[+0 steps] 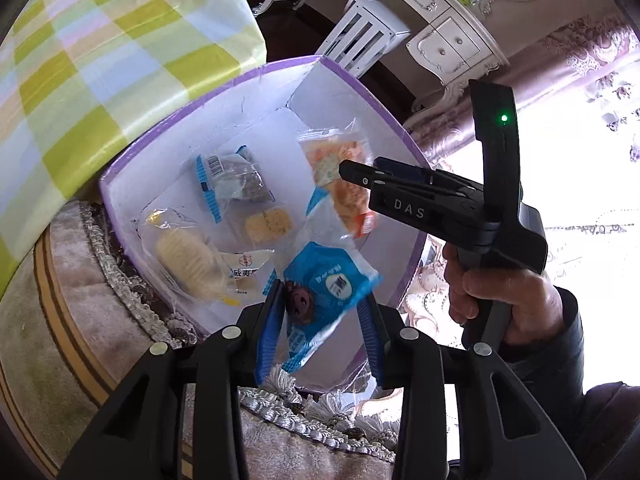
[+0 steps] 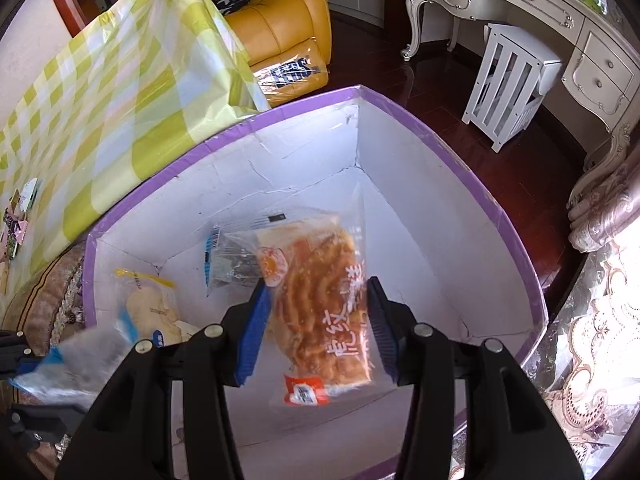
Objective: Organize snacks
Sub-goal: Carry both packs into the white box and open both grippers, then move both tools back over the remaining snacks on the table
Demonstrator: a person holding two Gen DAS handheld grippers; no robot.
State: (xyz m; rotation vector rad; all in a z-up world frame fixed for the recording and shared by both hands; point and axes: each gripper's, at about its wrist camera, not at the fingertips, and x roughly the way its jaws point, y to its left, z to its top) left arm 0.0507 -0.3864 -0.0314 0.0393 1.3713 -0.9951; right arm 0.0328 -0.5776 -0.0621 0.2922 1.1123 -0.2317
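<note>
A checked cloth (image 1: 100, 60) lies at left, beside the purple-rimmed box (image 1: 360, 92) holding wrapped snacks. The left gripper (image 1: 320, 312) stands released around a blue packet (image 1: 332, 280), pads apart from it. The right gripper (image 2: 316, 320) is likewise released, an orange packet (image 2: 320, 304) loose between its fingers above the box floor.

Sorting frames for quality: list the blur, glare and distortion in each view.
Left wrist: fisheye bends the purple-rimmed box; window light blows out the right edge; the blue snack packet is fairly sharp. Right wrist: that blue packet is motion-smeared at lower left; the orange snack packet is slightly soft; glare at right.
</note>
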